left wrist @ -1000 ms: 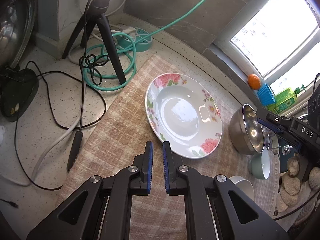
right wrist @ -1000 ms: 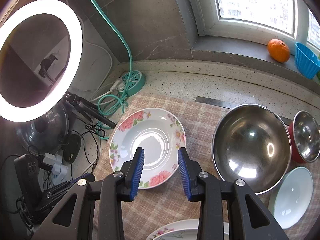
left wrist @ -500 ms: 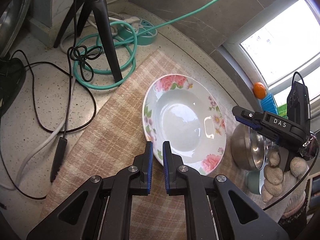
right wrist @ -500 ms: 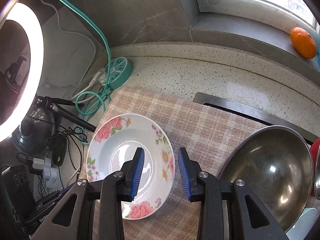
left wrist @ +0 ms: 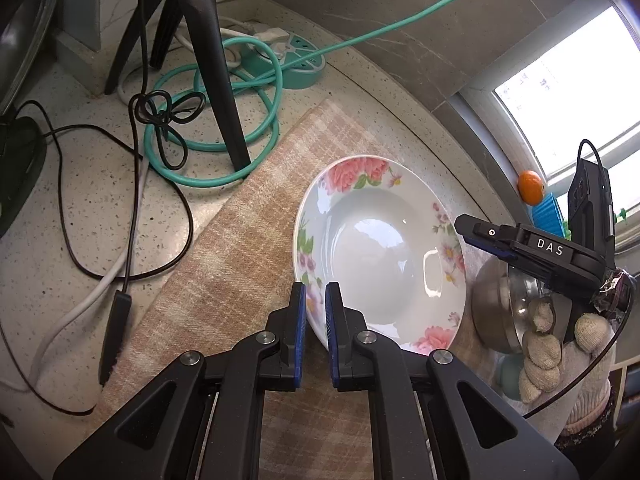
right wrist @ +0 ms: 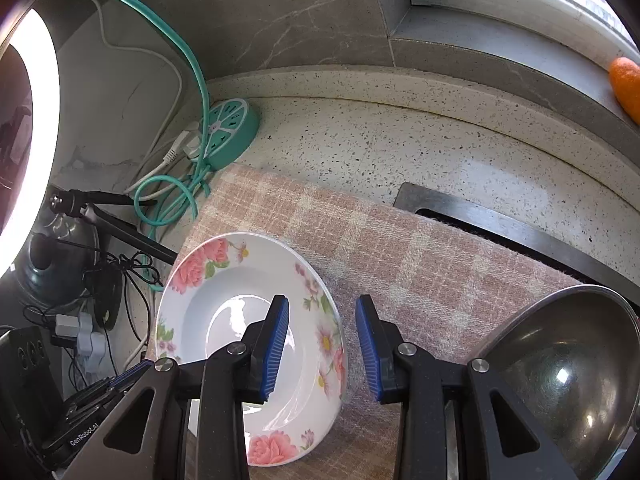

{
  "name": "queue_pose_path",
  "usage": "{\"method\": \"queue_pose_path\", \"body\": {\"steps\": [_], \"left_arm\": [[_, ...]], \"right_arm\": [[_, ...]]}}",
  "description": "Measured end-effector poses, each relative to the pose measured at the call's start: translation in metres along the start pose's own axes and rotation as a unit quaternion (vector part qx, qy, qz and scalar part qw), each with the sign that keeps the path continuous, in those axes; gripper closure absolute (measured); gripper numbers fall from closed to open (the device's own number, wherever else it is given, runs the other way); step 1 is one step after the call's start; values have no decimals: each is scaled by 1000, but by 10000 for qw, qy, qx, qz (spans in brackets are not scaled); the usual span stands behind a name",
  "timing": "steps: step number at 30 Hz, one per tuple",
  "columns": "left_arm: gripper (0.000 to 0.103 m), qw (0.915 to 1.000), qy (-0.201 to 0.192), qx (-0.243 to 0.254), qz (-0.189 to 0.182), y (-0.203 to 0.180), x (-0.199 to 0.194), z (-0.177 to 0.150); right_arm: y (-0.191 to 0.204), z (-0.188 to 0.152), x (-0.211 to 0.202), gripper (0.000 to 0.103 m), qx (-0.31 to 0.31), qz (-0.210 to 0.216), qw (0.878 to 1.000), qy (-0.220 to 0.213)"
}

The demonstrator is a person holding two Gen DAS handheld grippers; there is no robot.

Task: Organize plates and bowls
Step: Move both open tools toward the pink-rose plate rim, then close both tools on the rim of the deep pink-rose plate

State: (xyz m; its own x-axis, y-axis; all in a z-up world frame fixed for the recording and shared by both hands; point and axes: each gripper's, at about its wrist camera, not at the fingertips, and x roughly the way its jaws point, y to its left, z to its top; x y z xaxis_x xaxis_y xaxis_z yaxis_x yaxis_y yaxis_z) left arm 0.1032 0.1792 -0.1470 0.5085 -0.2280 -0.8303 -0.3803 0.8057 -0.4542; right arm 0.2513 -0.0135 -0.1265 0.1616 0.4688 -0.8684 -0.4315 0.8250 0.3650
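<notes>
A white plate with pink flowers (left wrist: pixel 380 252) lies on a checked pink cloth (left wrist: pixel 240 248). My left gripper (left wrist: pixel 316 304) is nearly shut, with the plate's near rim in the narrow gap between its pads; whether they press on the rim I cannot tell. My right gripper (right wrist: pixel 322 344) is open and straddles the plate's right rim (right wrist: pixel 240 312). It shows in the left wrist view (left wrist: pixel 472 236) over the plate's right edge. A large steel bowl (right wrist: pixel 560 380) stands at the right of the plate.
A tripod leg (left wrist: pixel 216 64), a coiled green cable (left wrist: pixel 212 148), a round green power strip (left wrist: pixel 296 60) and black cables (left wrist: pixel 128 216) crowd the speckled counter left of the cloth. A ring light (right wrist: pixel 24 128) glows left. An orange (right wrist: pixel 626 84) lies on the window sill.
Both grippers have moved in toward the plate. The left one now has the near rim between its pads; the right one has come down over the right rim.
</notes>
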Motion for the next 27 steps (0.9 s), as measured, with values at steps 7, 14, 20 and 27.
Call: {"method": "queue_pose_path", "body": {"steps": [7,14,20,27], "left_arm": [[95,10000,15,-3,9,1,1,1],[95,10000,46,-46,15,1,2,0],[95,9999,84,-70,-29,3,4,0],[94,9998,151,-103,-115,3,3,-4]], "right_arm": [[-1,1,4,72,-71,-57,9999,51],[5,-1,2,72,-329,-280,9991,31],[10,4,7,72,-501,-327,9981,112],[18,6,16,72,-680,-350,9967,270]]}}
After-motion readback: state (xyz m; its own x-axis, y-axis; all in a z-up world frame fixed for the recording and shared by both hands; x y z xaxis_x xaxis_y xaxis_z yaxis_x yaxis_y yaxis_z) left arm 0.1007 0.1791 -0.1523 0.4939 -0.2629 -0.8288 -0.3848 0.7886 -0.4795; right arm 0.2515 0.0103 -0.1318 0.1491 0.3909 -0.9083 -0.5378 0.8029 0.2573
